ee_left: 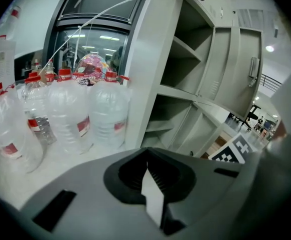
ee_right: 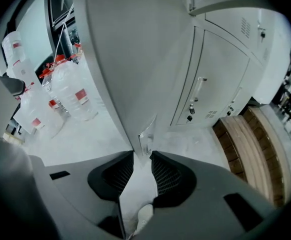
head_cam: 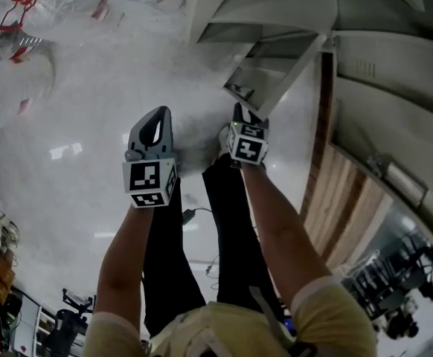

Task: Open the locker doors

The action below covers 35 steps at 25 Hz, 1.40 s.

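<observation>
Standing open, the pale grey locker door (ee_right: pixel 120 59) sits just beyond the parted right tongs (ee_right: pixel 143 155); left tongs (ee_left: pixel 146 173) are together.

The lockers (ee_left: pixel 185 69) are pale grey all over. The bottles (ee_left: pixel 105 119) are clear, with red caps (ee_left: pixel 110 76) and red-and-white labels. The left claw (ee_left: pixel 147 166) and the right claw (ee_right: pixel 142 156) have mid-grey shells and black ribbed pads; their cubes (head_cam: pixel 149 181) carry black-and-white square markers. The floor (head_cam: pixel 90 110) is glossy whitish grey. The slats (head_cam: pixel 343 199) are striped brown wood. The sleeves (head_cam: pixel 335 311) are pale yellow, the trousers (head_cam: pixel 231 229) black.
</observation>
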Available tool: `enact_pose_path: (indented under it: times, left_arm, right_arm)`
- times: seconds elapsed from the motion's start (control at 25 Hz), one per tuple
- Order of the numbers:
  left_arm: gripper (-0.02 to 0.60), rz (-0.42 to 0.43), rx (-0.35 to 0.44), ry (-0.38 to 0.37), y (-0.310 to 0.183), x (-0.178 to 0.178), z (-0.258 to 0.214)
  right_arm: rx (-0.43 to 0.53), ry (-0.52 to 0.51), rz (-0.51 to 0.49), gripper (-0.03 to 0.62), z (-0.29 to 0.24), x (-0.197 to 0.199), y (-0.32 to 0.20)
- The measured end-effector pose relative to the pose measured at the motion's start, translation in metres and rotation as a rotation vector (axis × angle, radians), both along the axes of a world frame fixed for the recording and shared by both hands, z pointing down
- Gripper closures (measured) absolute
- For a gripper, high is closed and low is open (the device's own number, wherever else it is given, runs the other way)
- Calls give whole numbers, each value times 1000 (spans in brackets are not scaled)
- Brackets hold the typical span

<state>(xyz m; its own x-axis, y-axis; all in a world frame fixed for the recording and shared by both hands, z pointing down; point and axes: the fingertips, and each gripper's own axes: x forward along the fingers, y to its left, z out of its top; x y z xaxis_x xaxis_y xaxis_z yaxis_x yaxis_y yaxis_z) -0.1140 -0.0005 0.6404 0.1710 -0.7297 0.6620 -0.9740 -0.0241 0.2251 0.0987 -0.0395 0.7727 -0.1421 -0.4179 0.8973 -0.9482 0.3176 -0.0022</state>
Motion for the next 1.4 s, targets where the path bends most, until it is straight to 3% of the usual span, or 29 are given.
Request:
enact_pose_path:
  times: [0.44,0.8,1.12,1.4]
  left_arm:
    - [577,104,-6,8,-2,52,-20]
    - [577,143,-19,1,-5,79,-36]
    - [577,212,-2,5,-17,104,-56]
    - [577,241,9,16,-20,103,-80]
  right_arm:
    - [-13,46,117,484,-16,69,14]
    - [-4,52,162,485,-32,105,14]
    - [28,31,244,488,-54,128,10]
    - [84,1,296,488,-87,128,9]
